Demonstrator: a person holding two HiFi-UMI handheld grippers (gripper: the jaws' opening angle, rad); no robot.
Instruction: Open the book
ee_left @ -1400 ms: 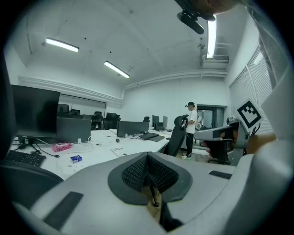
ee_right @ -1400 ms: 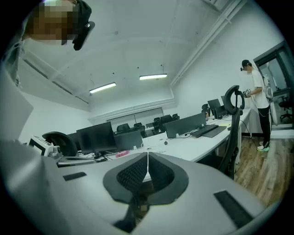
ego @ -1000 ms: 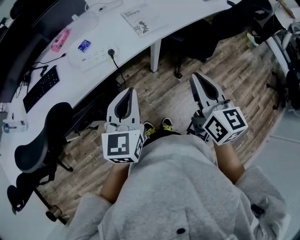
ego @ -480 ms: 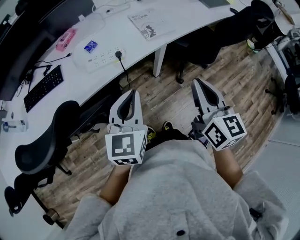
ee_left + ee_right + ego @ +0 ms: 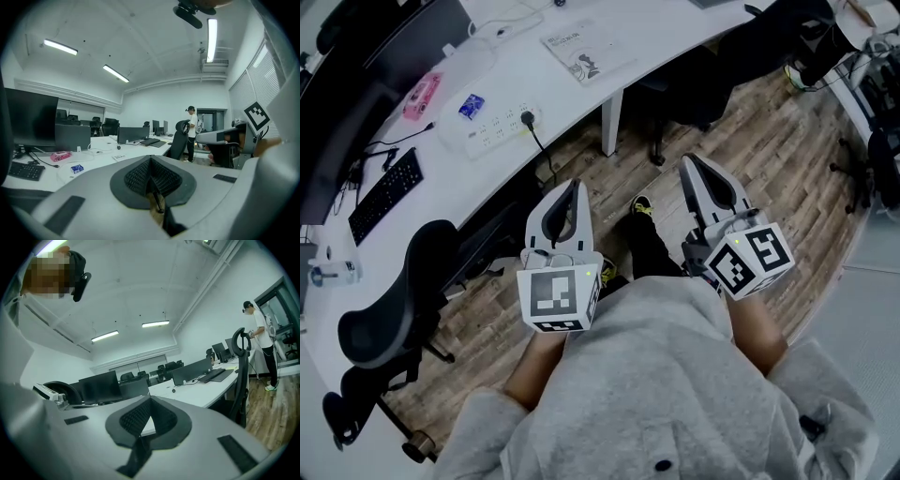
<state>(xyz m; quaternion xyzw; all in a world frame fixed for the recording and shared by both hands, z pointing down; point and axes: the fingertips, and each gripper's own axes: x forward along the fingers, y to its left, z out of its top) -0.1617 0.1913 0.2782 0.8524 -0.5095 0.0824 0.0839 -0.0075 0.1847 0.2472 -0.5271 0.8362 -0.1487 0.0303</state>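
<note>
The book [image 5: 586, 49] is a thin white booklet that lies shut on the white desk [image 5: 544, 94], far ahead of both grippers. From the left gripper view the book [image 5: 118, 157] shows small on the desk top, beyond the jaws. My left gripper [image 5: 573, 189] is held at waist height over the wooden floor, shut with nothing in it. To its right, at about the same height, my right gripper [image 5: 688, 161] is also shut and holds nothing. In the gripper views the left gripper [image 5: 150, 159] and the right gripper [image 5: 149, 401] each show their ribbed pads pressed together.
A power strip [image 5: 487, 127], a blue box [image 5: 470, 106], a pink item [image 5: 422, 84] and a keyboard [image 5: 384, 197] lie on the desk. A black office chair [image 5: 394, 309] stands at the left, a desk leg [image 5: 610, 117] ahead. A person [image 5: 192, 133] stands far off.
One of my shoes has stepped forward on the floor between the grippers. Both grippers have kept their place and stay shut.
</note>
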